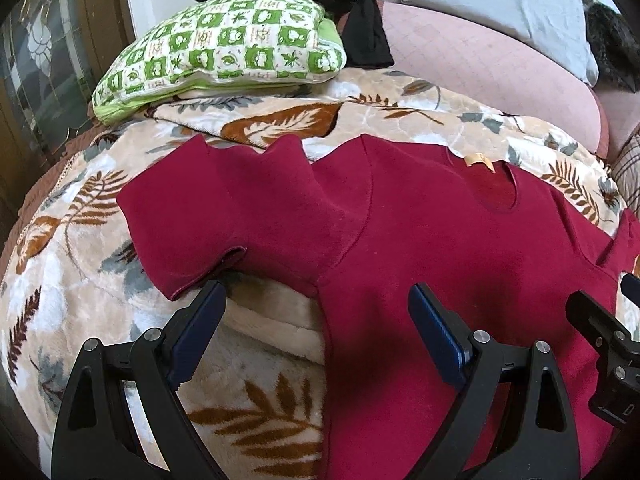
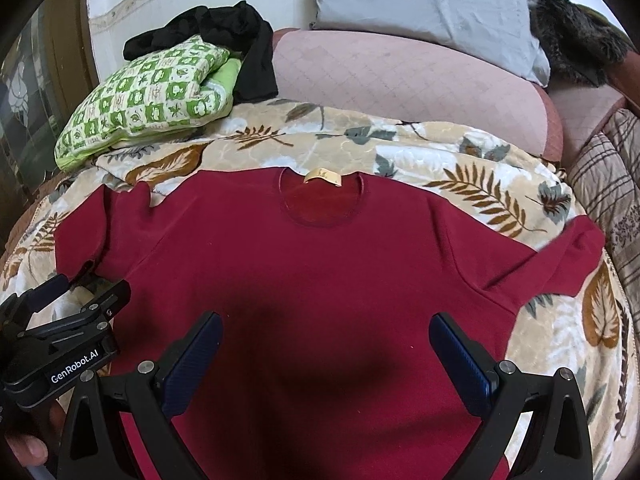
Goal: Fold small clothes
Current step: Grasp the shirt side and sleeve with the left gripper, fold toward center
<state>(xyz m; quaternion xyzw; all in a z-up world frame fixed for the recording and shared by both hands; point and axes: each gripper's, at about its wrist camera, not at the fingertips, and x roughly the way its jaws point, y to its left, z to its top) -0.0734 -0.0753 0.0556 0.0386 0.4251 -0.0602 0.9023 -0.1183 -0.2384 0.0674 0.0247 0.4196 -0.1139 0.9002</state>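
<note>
Left wrist view puts my left gripper (image 1: 314, 294) over the shirt's (image 1: 440, 260) side seam, jaws wide and holding nothing, one blue pad (image 1: 198, 330) beside the sleeve hem (image 1: 208, 276) at 10 o'clock, the other over the red body. I see the shirt spread flat, front up, on the leaf blanket (image 1: 80, 240), collar at 12 o'clock with a tan label (image 1: 478, 161). My right gripper (image 2: 326, 322) hangs above the shirt's middle in the right wrist view, jaws also wide and gripping nothing, its shadow dark on the cloth between the pads. At 9 o'clock there the left gripper shows by the sleeve. Beyond the blanket at 11 o'clock lies a green pillow (image 2: 140, 108) with black cloth (image 2: 224, 36) on top; a pink cushion (image 2: 400, 76) and grey pillow (image 2: 420, 0) sit at 1 o'clock.
</note>
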